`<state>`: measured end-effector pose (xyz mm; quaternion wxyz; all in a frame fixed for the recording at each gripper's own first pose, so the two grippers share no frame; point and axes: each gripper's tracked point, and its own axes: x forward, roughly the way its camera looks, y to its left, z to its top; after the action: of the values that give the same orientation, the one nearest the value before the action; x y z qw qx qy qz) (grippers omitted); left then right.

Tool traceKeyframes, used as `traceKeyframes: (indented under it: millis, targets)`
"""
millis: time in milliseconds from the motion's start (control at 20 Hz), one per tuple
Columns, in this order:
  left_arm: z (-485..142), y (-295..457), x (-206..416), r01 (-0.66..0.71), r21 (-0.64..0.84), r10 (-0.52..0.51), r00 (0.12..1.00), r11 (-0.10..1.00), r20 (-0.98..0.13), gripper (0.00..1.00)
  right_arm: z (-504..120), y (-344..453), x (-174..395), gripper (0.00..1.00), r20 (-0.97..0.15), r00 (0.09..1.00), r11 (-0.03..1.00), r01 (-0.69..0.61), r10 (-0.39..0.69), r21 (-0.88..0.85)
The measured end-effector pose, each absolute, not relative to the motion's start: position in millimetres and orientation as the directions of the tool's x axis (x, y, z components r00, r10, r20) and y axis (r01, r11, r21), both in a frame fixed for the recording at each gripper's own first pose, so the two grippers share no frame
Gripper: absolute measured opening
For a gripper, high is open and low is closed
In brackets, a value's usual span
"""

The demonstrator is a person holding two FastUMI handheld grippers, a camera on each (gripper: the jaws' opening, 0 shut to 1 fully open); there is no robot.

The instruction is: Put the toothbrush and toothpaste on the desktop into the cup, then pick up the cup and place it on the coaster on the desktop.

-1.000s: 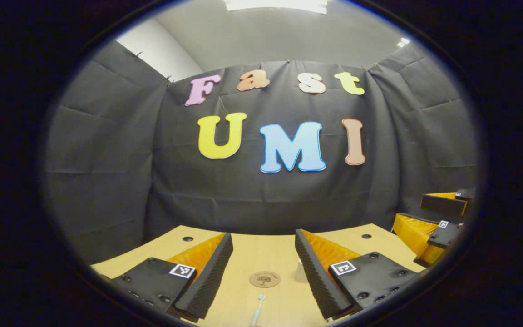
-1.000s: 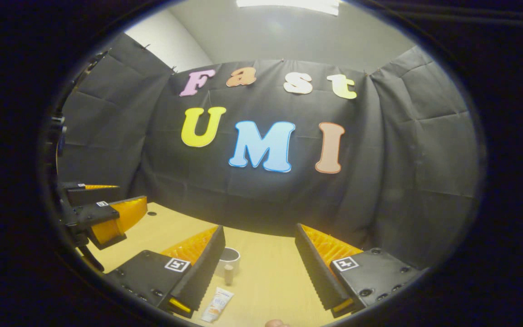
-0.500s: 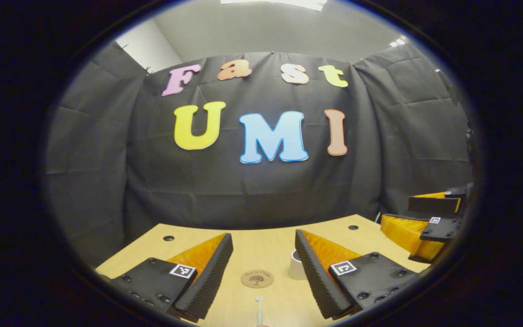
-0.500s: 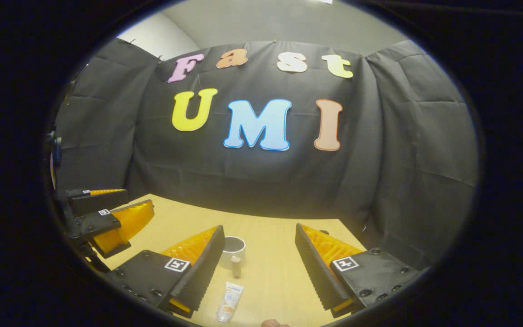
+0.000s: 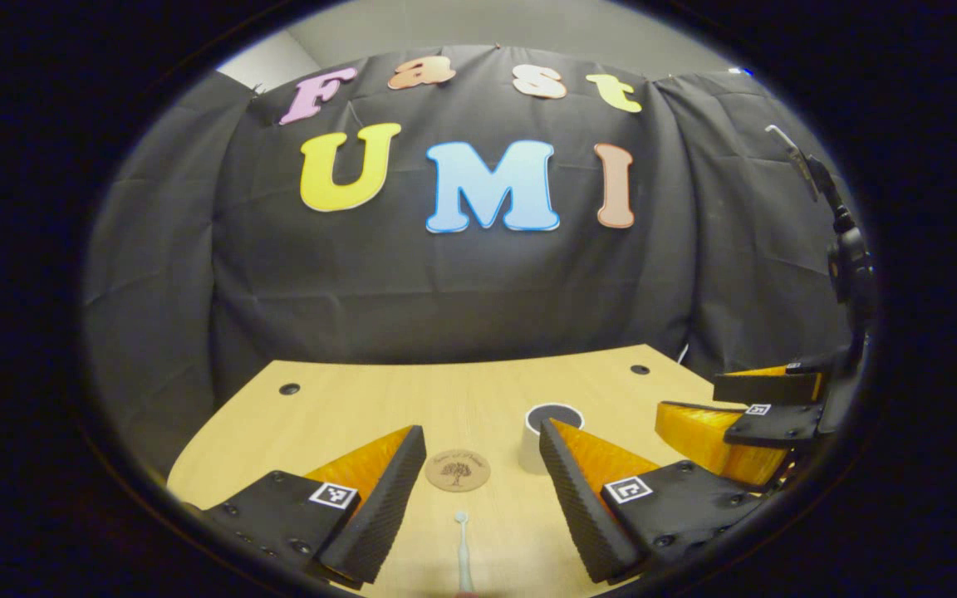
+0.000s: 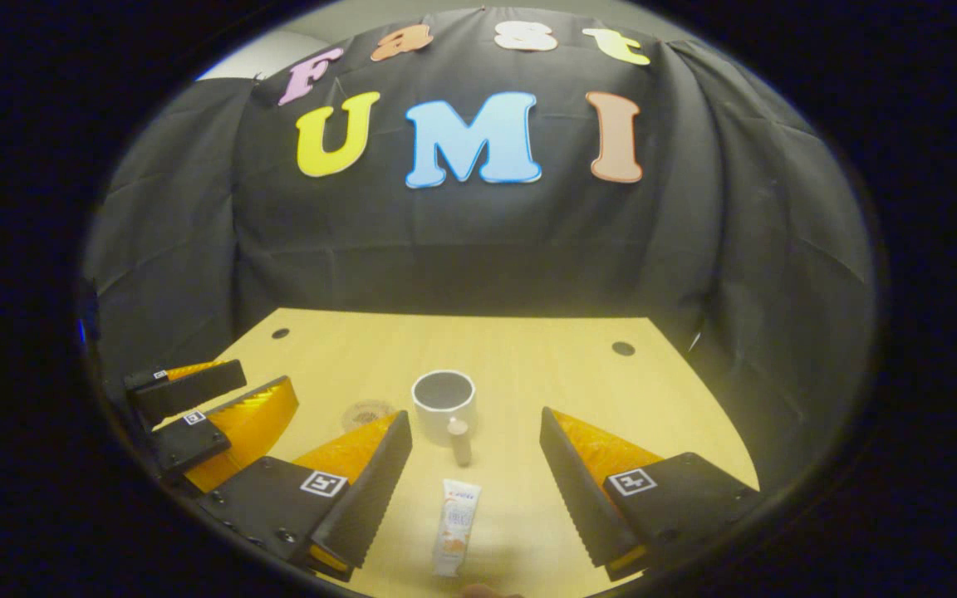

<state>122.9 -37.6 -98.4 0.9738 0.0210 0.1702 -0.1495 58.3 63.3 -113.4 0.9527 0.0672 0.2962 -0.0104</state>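
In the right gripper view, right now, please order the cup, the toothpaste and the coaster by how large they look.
1. Cup.
2. Toothpaste: its length is similar to the cup's, and it lies nearer the camera, so this order is unsure.
3. Coaster: smallest, partly hidden behind a finger.

a white cup [image 6: 444, 404] stands upright beside the round coaster [image 5: 458, 470], with toothbrush [image 5: 463, 555] and toothpaste [image 6: 454, 527] lying flat nearer.
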Motion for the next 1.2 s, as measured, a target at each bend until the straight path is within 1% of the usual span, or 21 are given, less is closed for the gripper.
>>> traceKeyframes:
  millis: [50,100,150,200,300,450,600,650,700,750,800,900,950,1100,1200]
  targets:
    - [-104.8,-38.4,124.1,0.294,-0.019,-0.28,0.889,0.956,-0.362,0.92,-123.0,64.9,59.2,0.99,-0.599,0.8,0.991,0.057,0.029,0.125]
    - [-113.7,-36.2,124.8,0.288,-0.02,-0.273,0.881,0.958,-0.386,0.94,-130.7,66.1,59.9,0.99,-0.633,0.773,0.99,0.055,0.041,0.13]
    - [-122.9,-42.1,126.9,0.295,-0.024,-0.279,0.87,0.955,-0.407,0.94,-136.4,67.2,61.0,1.0,-0.659,0.75,0.988,0.054,0.054,0.143]
    - [-128.8,-45.0,128.0,0.304,-0.02,-0.284,0.861,0.952,-0.421,0.92,-143.1,69.5,61.4,0.99,-0.689,0.721,0.986,0.055,0.071,0.159]
    - [-152.7,-51.5,129.0,0.313,-0.029,-0.286,0.821,0.949,-0.494,0.92,-158.3,71.6,53.9,0.99,-0.74,0.667,0.983,0.063,0.085,0.17]
    - [-192.9,-45.1,125.6,0.282,-0.085,-0.275,0.751,0.956,-0.601,0.93,-177.7,75.0,50.2,0.98,-0.786,0.608,0.977,0.074,0.115,0.2]
    - [-221.6,-38.7,124.8,0.238,-0.125,-0.257,0.683,0.963,-0.683,0.93,-187.7,79.1,48.3,0.98,-0.815,0.565,0.974,0.081,0.131,0.212]
    - [-230.5,-37.6,121.9,0.223,-0.136,-0.252,0.659,0.965,-0.708,0.95,-191.8,79.5,48.6,0.98,-0.824,0.551,0.974,0.08,0.133,0.211]
    - [-242.2,-35.4,120.5,0.207,-0.145,-0.246,0.63,0.967,-0.736,0.93,-196.3,81.3,48.3,0.98,-0.834,0.536,0.976,0.078,0.133,0.206]
    - [-252.1,-33.7,116.6,0.192,-0.156,-0.241,0.595,0.969,-0.767,0.92,-202.1,82.1,46.6,0.98,-0.846,0.515,0.977,0.074,0.134,0.2]
    - [-261.4,-34.4,112.5,0.176,-0.165,-0.237,0.555,0.97,-0.797,0.95,-208.9,84.1,43.5,0.98,-0.862,0.488,0.978,0.073,0.136,0.196]
    - [-281.0,-34.3,99.6,0.15,-0.171,-0.221,0.456,0.974,-0.862,0.93,-219.8,88.5,39.1,0.98,-0.888,0.435,0.977,0.071,0.15,0.2]
    - [-291.9,-33.1,95.3,0.142,-0.167,-0.211,0.415,0.976,-0.885,0.94,-225.7,89.1,37.5,0.98,-0.901,0.407,0.978,0.071,0.151,0.196]
    - [-312.1,-24.0,81.5,0.114,-0.155,-0.183,0.298,0.981,-0.937,0.94,-244.3,91.6,30.5,0.98,-0.935,0.319,0.981,0.07,0.151,0.183]
    - [-325.6,-27.4,79.5,0.113,-0.141,-0.165,0.236,0.984,-0.958,0.94,-254.5,96.3,27.8,0.96,-0.948,0.275,0.979,0.076,0.162,0.19]
